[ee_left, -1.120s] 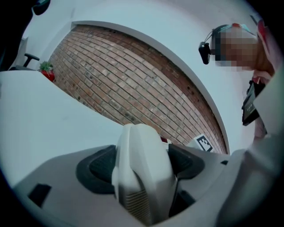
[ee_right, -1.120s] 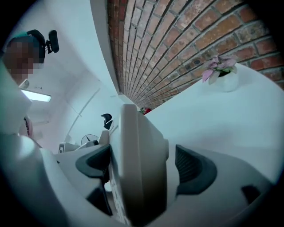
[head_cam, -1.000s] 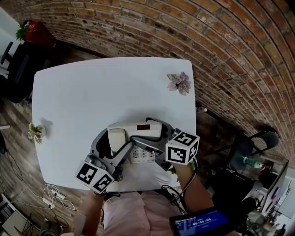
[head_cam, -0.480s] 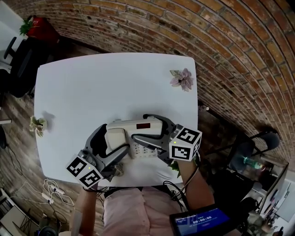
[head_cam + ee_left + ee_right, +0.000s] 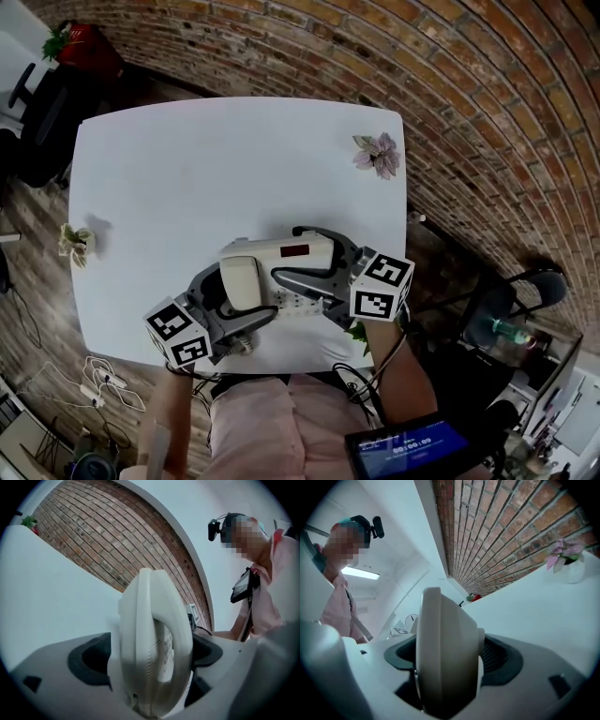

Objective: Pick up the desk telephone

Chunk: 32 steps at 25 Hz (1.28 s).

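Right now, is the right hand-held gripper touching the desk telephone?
Touching. Right gripper view: the right hand-held gripper presses both pads on the desk telephone.

We count one table (image 5: pixel 187 169), one telephone (image 5: pixel 281 251) and two grippers: the left gripper (image 5: pixel 242 292), its jaws opening around the telephone, and the right gripper (image 5: pixel 291 255). In plain sight on the table we count two small flowers, one pink flower (image 5: pixel 377 155) and one pale flower (image 5: pixel 73 242). Around it we count two chairs, a folding chair (image 5: pixel 530 286) and an office chair (image 5: pixel 33 117), and one red-potted plant (image 5: pixel 80 42).

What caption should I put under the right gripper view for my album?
Right gripper clamped on the cream desk telephone, white table and brick wall behind.
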Tool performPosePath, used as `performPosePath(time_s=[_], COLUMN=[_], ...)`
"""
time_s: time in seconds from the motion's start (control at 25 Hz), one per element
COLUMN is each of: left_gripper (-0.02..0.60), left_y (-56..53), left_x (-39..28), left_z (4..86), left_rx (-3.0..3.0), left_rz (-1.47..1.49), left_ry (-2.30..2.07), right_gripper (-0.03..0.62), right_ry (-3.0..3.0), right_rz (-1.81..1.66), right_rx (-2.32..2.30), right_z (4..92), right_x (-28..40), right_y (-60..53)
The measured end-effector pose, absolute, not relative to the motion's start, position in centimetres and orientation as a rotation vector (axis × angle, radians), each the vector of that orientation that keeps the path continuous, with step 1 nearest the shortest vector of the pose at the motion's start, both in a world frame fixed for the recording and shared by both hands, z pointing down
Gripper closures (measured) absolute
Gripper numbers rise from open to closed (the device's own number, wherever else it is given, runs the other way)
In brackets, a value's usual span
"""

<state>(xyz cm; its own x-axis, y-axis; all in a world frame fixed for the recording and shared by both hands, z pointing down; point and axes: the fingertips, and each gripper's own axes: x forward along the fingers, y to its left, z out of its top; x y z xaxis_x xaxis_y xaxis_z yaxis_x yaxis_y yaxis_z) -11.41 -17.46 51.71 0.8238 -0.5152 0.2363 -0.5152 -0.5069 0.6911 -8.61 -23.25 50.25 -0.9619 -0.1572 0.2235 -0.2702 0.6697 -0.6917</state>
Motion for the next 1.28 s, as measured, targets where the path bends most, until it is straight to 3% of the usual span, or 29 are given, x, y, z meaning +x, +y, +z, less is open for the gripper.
performPosePath(time_s=[0.12, 0.2, 0.68, 0.8, 0.96, 1.28], left_gripper=[0.095, 0.13, 0.135, 0.135, 0.135, 0.138], left_y=[-17.6, -17.6, -17.6, -17.7, -17.8, -18.1], left_x=[-11.3, -11.1, -11.2, -11.3, -11.3, -12.2], left_z=[51.5, 51.3, 51.1, 51.1, 51.3, 49.6], left_rx=[2.218, 2.229, 2.253, 2.242, 2.219, 2.228], left_rz=[-0.033, -0.05, -0.057, -0.063, -0.064, -0.04], left_ry=[-0.742, -0.745, -0.75, -0.754, -0.761, -0.793], right_gripper=[0.206, 0.204, 0.186, 0.213, 0.295, 0.297], right_ry=[-2.731, -2.728, -2.572, -2.551, -2.567, -2.603], right_rz=[1.186, 1.195, 1.185, 1.161, 1.147, 1.153], right_rx=[0.355, 0.364, 0.437, 0.439, 0.424, 0.418], right_z=[50.5, 50.6, 51.5, 51.9, 51.7, 50.3], right_x=[-8.6, -8.4, -5.7, -5.6, -5.7, -6.6], right_y=[-23.2, -23.3, -21.7, -21.2, -21.0, -21.3])
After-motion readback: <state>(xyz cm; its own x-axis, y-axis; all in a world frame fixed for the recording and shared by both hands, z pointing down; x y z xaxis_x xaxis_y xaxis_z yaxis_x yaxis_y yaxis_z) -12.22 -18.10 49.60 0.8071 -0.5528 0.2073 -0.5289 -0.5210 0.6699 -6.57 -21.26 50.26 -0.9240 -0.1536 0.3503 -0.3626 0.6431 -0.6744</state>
